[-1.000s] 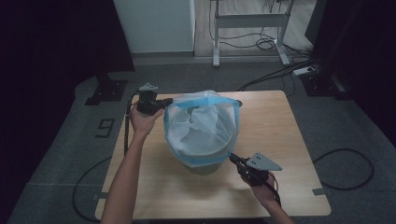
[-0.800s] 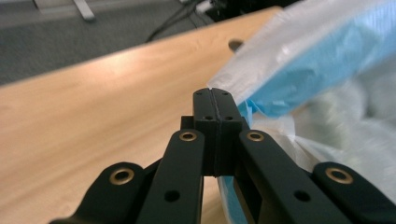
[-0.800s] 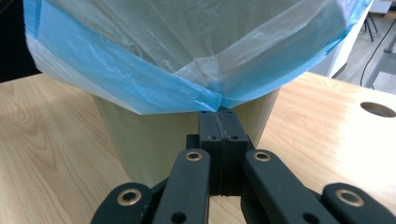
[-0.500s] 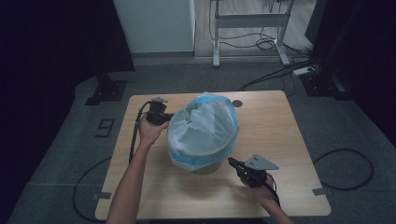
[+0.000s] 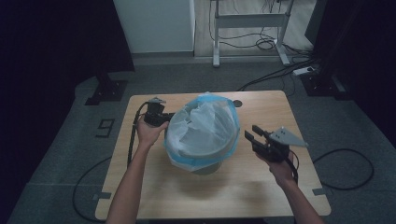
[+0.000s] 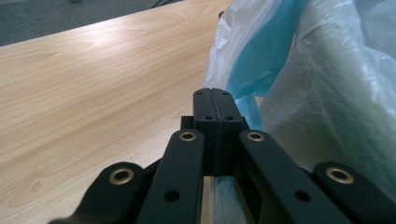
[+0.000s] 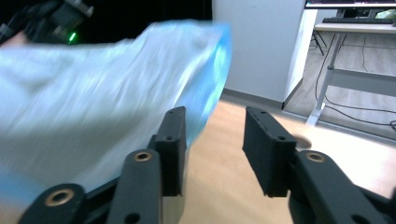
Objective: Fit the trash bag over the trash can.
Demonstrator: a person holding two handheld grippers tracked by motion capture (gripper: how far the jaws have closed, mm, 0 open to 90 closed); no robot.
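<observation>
Bag [image 5: 201, 133] over bin between grippers; left gripper [image 5: 164, 117] clamped on bag's left edge; right gripper [image 5: 251, 134], jaws just opening, released, nothing between them, just right of bag.

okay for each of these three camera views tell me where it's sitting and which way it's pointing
High view: above the person's side, looking forward and down at the wooden table; both forearms enter from below.
Left gripper view: rides the left hand-held gripper, looking along shut jaws pinching the plastic bag.
Right gripper view: rides the right hand-held gripper, looking along open jaws across the table.
Shared: all show the blue-edged bag lining the bin.
</observation>
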